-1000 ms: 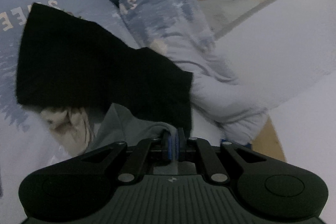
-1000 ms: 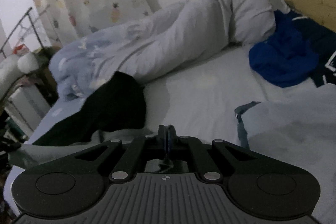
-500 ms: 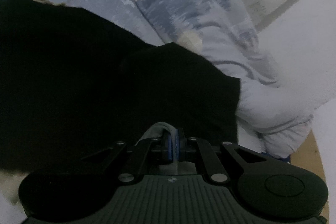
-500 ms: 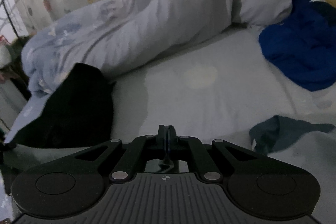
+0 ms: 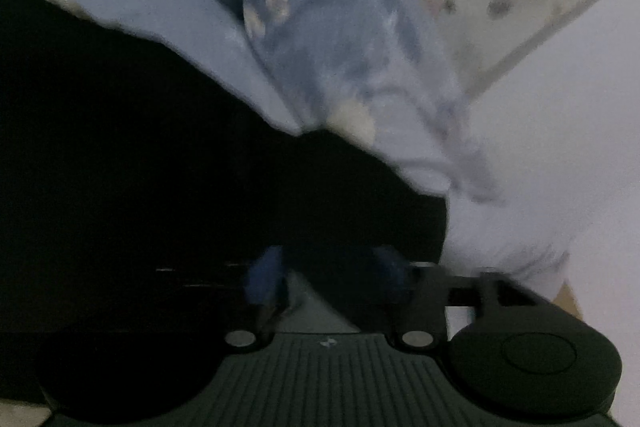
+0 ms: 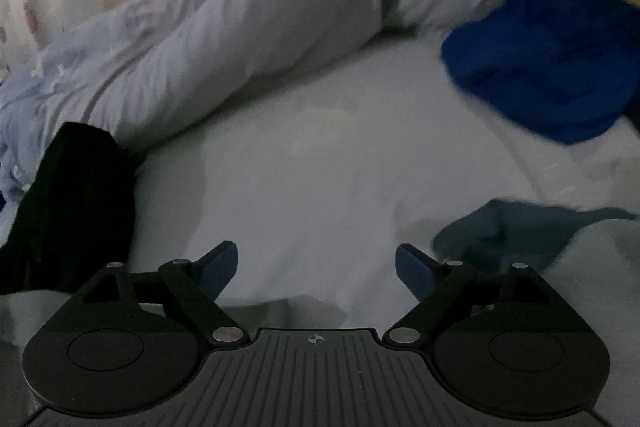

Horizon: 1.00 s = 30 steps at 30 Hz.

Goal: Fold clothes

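Both your left gripper [image 5: 326,269] and right gripper [image 6: 316,267] are spreading open, nothing pinched; the grey garment [image 6: 256,315] may slump and lose its fold.

Both tools, pinched shut on grey cloth [image 5: 320,311] earlier, are opening: left tool [image 5: 326,267], right tool [image 6: 316,267], apparently releasing it.

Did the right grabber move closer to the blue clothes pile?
Yes. The right gripper went forward and down toward the bed sheet: the blue clothes pile now looks bigger. Its jaws are opening, nothing between them.
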{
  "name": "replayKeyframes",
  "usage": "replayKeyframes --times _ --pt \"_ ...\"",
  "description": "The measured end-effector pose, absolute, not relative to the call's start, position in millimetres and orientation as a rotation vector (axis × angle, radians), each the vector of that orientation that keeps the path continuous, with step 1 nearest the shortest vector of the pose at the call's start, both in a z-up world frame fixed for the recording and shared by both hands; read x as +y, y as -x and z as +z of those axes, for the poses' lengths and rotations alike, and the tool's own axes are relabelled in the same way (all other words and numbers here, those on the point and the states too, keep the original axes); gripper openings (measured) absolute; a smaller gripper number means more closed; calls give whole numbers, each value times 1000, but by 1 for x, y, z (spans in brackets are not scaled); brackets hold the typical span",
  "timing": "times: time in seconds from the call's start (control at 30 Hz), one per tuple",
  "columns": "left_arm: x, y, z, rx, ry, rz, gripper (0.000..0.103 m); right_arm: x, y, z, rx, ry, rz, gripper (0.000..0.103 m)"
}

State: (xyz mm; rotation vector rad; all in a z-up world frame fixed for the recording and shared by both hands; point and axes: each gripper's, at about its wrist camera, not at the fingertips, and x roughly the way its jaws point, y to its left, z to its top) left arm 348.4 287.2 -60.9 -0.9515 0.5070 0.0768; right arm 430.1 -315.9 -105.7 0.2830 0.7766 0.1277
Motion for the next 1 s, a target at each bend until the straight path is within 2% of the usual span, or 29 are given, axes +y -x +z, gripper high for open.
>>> replayKeyframes --times 0.1,0.17,0.4,0.47,0.5,0.53,0.6,0.63,0.77,0.9,0.97,1.0 --pt "284 -313 -44 531 847 69 78 -297 -394 -85 709 -188 189 88" --pt "273 -285 -42 576 754 58 78 -268 -366 -70 666 -64 267 89" --pt "216 -205 -82 812 530 16 77 -130 -298 -63 528 449 581 88" --pt "204 -195 -88 821 485 -6 72 -101 -296 -71 523 544 639 87" --pt "199 -192 -91 821 469 -17 64 -90 -298 -76 530 579 667 87" --pt "195 -188 -93 823 457 -24 45 -78 -299 -82 536 614 695 87" --pt "195 -184 -98 820 464 -25 34 -62 -303 -90 543 695 720 83" --pt "196 -182 -100 817 462 -27 28 -54 -304 -94 544 737 729 78" --pt "196 -182 -100 812 412 -47 24 -38 -318 -99 564 830 772 61" --pt "197 -188 -100 827 407 -50 24 -35 -343 -84 626 844 865 60" --pt "197 -189 -102 835 414 -52 24 -34 -370 -67 652 761 858 36" --pt "198 -189 -102 838 414 -52 24 -35 -386 -57 653 706 830 36"
